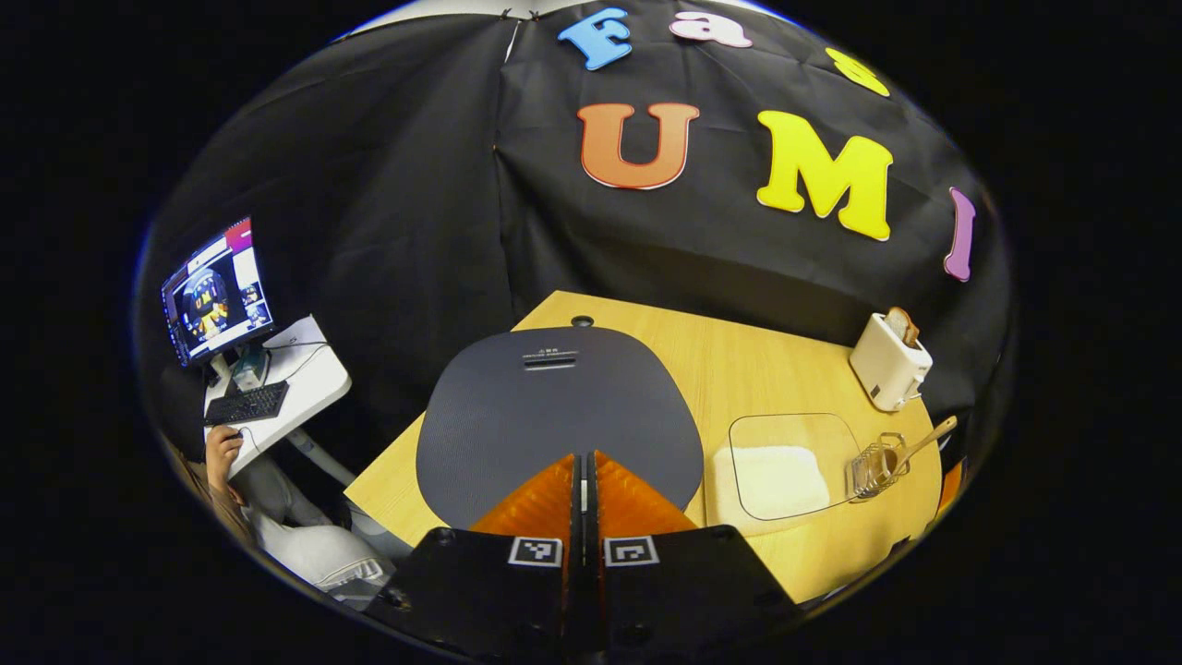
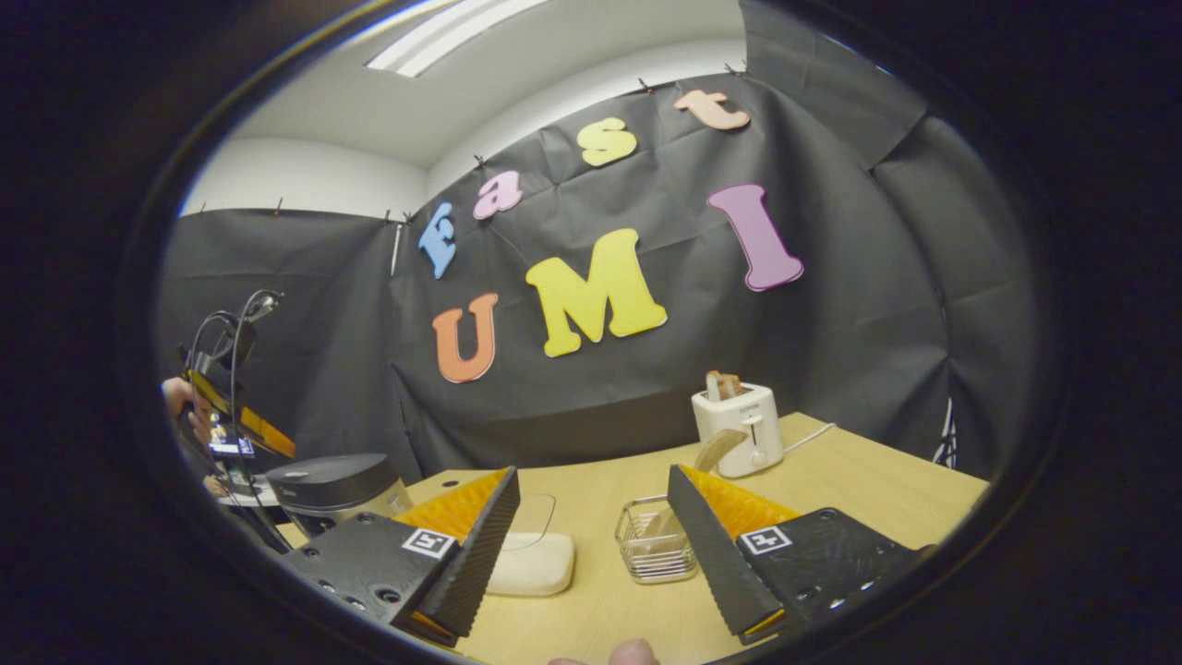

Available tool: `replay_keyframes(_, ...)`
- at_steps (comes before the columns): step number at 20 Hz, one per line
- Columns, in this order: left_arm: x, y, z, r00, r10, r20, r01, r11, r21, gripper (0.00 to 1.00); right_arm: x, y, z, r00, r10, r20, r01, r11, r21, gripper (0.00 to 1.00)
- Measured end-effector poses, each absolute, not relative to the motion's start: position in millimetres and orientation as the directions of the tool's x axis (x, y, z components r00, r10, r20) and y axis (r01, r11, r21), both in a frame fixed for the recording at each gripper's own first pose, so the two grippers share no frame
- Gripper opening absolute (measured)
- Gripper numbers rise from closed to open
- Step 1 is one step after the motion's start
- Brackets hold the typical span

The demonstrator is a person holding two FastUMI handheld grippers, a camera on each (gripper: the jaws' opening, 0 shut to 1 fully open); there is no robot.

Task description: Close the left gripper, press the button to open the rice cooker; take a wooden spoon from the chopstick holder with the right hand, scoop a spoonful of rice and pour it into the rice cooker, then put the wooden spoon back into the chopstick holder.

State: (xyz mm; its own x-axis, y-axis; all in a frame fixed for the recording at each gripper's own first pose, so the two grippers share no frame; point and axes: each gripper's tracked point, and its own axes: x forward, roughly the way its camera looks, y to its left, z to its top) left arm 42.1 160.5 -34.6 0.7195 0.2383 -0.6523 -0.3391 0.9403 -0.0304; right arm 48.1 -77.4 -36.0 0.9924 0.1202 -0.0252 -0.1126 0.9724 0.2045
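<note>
Matt rice cooker lid (image 1: 559, 411), wooden table (image 1: 739, 369)

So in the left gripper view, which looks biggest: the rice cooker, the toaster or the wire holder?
1. Rice cooker, by far, though it sits nearest the camera.
2. Toaster.
3. Wire holder, a bit smaller than the toaster; the fisheye edge makes that gap unsure.

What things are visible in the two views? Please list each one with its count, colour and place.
rice cooker: 1, dark grey lid shut, table's left side
rice container: 1, clear, white rice inside, mid table
chopstick holder: 1, wire, right of the container
wooden spoon: 1, standing in the holder
toaster: 1, white, far right
table: 1, light wood
monitor: 1, side desk, left
keyboard: 1, black, same desk
left gripper: shut, above the cooker
right gripper: open, facing the holder
</note>
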Motion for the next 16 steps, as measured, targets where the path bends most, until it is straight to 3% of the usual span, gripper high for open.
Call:
replay_keyframes(5, 41.0, 148.6, -49.6, 0.658, 0.183, -0.730, -0.373, 0.922, -0.105, 0.03, 48.7, -79.9, -35.6, 0.993, 0.113, -0.029, -0.105, 0.974, 0.203, 0.96)
replay_keyframes(13, 36.0, 159.4, -69.8, 0.559, 0.248, -0.791, -0.391, 0.920, 0.013, 0.03, 52.9, -93.2, -42.2, 0.993, 0.104, -0.053, -0.087, 0.963, 0.254, 0.96)
replay_keyframes(16, 35.7, 157.9, -68.0, 0.559, 0.273, -0.783, -0.400, 0.916, 0.034, 0.04, 53.2, -101.0, -39.1, 0.995, 0.091, -0.049, -0.075, 0.962, 0.263, 0.95)
